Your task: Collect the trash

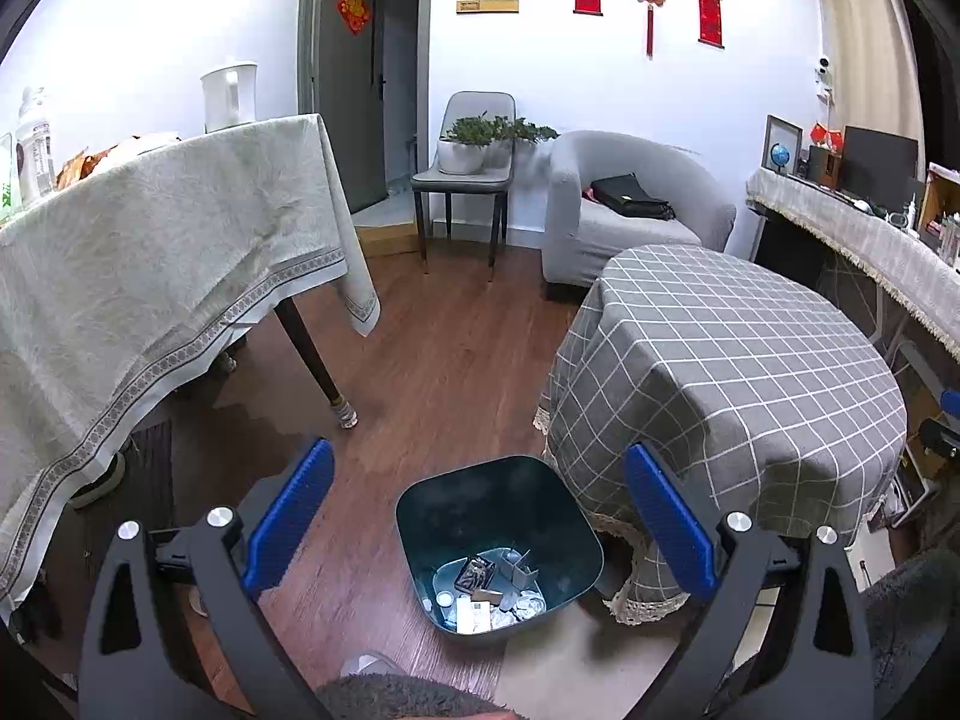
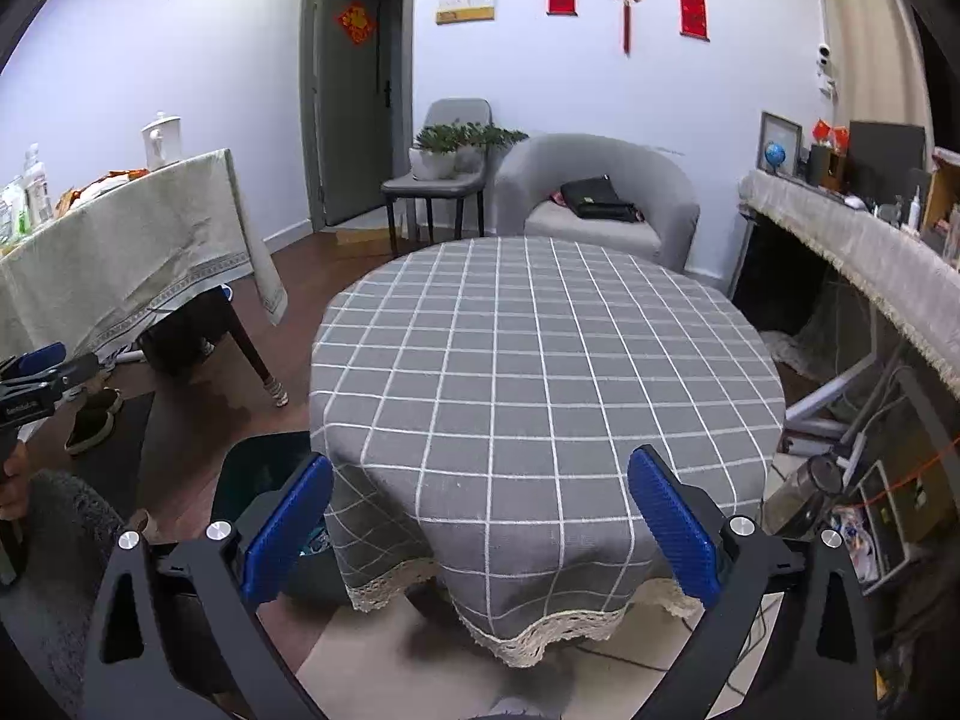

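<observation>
Both hand-held grippers, left (image 1: 477,516) and right (image 2: 480,522), gape wide and empty above a dark bin (image 1: 498,540) holding crumpled trash (image 1: 492,594).

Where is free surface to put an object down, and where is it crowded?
The round checked table shows a bare top between armchair and lace hem. The wood floor between both tables is open. Crowded: the trash bin bottom and the long shelf.

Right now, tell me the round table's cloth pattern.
Grey with a white grid on the cloth, lace-edged; clearest in the right wrist view.
</observation>
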